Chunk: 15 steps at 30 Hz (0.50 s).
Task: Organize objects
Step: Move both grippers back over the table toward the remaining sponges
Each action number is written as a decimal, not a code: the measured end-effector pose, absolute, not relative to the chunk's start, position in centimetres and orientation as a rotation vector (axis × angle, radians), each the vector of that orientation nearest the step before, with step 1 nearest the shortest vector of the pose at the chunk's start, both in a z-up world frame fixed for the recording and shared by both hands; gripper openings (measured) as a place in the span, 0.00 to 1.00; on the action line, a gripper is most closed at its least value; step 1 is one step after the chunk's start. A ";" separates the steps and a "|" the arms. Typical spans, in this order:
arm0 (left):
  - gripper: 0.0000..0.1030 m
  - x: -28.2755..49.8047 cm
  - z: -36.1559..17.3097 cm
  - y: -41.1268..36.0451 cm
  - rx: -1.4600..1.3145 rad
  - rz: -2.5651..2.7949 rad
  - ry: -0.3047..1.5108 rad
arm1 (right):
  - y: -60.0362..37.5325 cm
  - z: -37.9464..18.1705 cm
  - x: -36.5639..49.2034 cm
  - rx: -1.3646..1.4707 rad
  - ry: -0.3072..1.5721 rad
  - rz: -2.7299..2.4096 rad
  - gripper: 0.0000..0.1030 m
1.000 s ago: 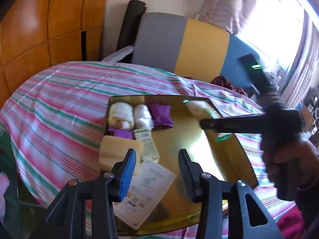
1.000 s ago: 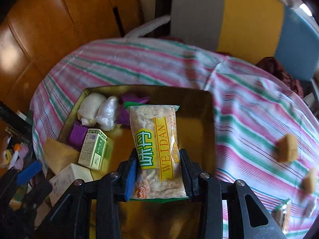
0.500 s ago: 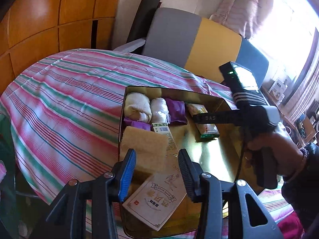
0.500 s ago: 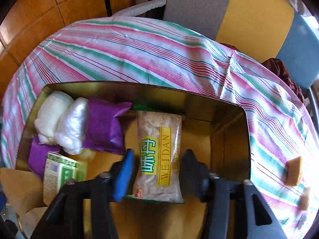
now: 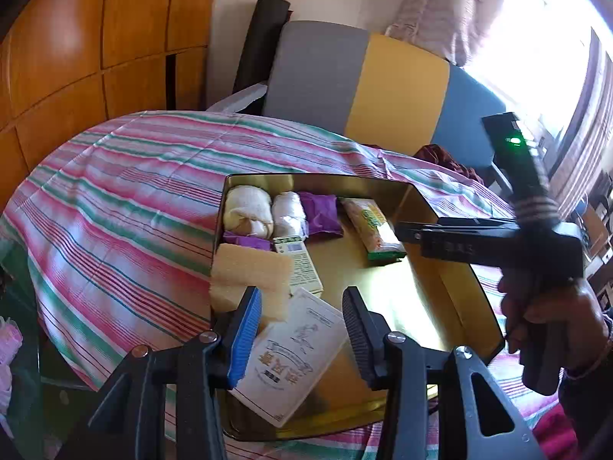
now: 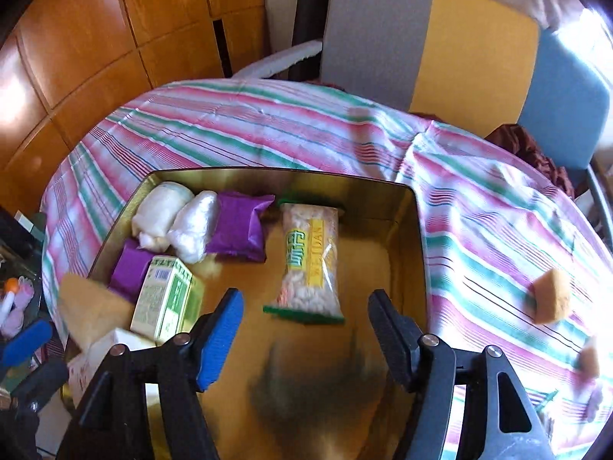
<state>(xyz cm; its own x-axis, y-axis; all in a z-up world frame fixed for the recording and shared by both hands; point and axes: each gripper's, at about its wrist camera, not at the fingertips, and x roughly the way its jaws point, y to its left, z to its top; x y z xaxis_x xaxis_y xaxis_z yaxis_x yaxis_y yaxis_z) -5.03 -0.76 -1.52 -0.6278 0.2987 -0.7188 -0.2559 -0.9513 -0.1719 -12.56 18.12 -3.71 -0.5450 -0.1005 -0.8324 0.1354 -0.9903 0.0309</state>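
Note:
A gold tin box [image 6: 410, 253] sits on the striped tablecloth; it also shows in the left wrist view [image 5: 456, 291]. In it lie a clear snack packet with a yellow label [image 6: 309, 260] [image 5: 371, 228], a purple packet [image 6: 239, 230], two white bundles [image 6: 172, 216], a green carton [image 6: 166, 295] [image 5: 300, 264], a tan sponge block [image 5: 249, 280] and a white booklet [image 5: 291, 349]. My right gripper [image 6: 304, 339] is open and empty, just behind the snack packet. My left gripper [image 5: 302, 335] is open over the booklet.
Two tan sponge pieces [image 6: 551, 299] lie on the cloth right of the box. A grey, yellow and blue chair back [image 6: 433, 42] stands behind the table. Wooden panels [image 6: 95, 50] are at the left. Table edge falls away at the left.
My right gripper has opened, let go of the snack packet in the box and pulled back. The left gripper shifted slightly and stays open.

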 end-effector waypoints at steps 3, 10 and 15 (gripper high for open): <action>0.43 -4.6 -1.2 -0.1 -1.143 2.582 -0.047 | 19.2 -2.9 -10.6 1.373 0.061 -2.677 0.68; 0.43 -3.6 -0.8 1.7 -1.120 2.559 0.020 | 23.4 -1.6 -6.6 1.325 0.001 -2.742 0.68; 0.43 -3.0 -0.6 3.1 -1.106 2.537 0.072 | 28.1 -1.5 -4.1 1.350 0.020 -2.838 0.69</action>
<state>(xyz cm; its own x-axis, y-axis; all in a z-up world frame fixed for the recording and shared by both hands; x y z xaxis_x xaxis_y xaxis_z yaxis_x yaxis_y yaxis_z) -3.00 3.09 -0.57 -0.6229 0.3143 -0.7164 -0.3543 -0.9298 -0.0998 -4.08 28.10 -1.48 -0.6309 0.0067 -0.7758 0.0043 -0.9999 -0.0121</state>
